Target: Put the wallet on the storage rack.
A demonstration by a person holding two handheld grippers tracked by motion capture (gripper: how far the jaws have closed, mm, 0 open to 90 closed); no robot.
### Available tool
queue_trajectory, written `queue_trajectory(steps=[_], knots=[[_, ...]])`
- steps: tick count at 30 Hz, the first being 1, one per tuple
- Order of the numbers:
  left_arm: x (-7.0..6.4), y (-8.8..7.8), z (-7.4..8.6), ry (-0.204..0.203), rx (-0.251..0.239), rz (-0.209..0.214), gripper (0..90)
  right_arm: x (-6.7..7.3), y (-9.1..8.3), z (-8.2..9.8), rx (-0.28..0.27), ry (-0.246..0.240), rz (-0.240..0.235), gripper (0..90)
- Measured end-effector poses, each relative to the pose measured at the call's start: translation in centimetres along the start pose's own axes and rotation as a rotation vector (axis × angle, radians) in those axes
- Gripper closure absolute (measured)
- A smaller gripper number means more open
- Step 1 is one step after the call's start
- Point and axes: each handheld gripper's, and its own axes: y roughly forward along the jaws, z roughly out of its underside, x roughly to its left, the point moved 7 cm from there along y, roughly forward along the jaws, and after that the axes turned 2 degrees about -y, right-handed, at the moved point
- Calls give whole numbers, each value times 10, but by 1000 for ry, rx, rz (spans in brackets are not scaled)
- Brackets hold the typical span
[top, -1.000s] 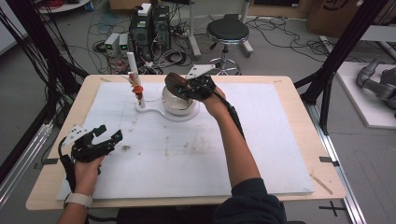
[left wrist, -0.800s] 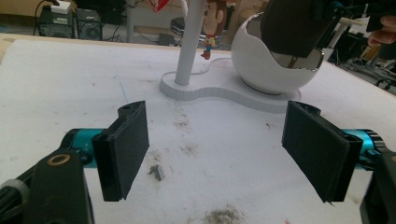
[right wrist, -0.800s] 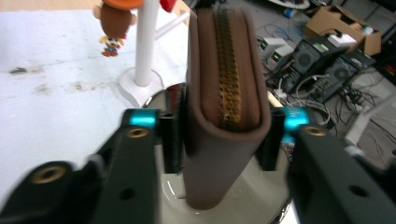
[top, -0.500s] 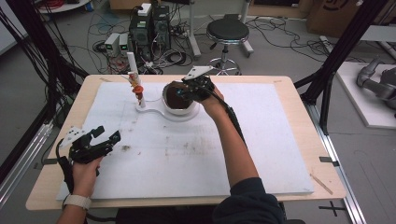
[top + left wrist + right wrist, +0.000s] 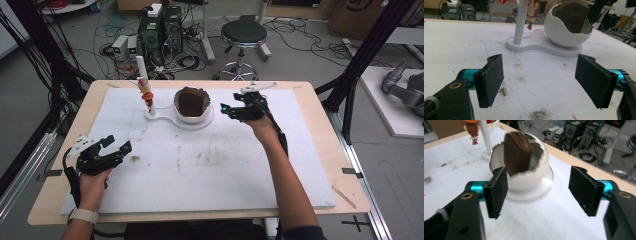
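While jaws gape empty, right hand-held gripper [image 5: 227, 111] beside bowl [image 5: 193, 114].

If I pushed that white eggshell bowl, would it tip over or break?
Probably not tip: the white eggshell bowl sits on a flat white base shared with the post, so they would likely slide together. Its thin jagged rim looks brittle and might chip if squeezed. The brown thing leaning inside could shift.
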Motion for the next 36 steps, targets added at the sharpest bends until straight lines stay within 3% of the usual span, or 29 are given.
queue_trajectory(steps=[2,6,10,14,16,18,25,36], knots=[[0,0,-1,1,-2,0,229,-4,-19,17,5,45,-1,280],[1,0,-1,-3,0,-4,228,-9,-52,54,-5,90,38,251],[2,0,-2,-2,-5,-19,220,-20,-77,95,6,120,120,208],[0,0,-6,-3,-27,-7,173,-32,-93,126,15,117,195,207],[-2,2,-7,-3,-28,5,173,-36,-98,132,38,90,228,206],[-4,3,-7,-5,-28,12,173,-37,-102,134,29,93,250,207],[-8,12,-7,2,-21,19,173,-37,-110,137,-17,90,256,207],[-12,9,-5,22,-10,34,174,-41,-117,143,-8,130,283,207]])
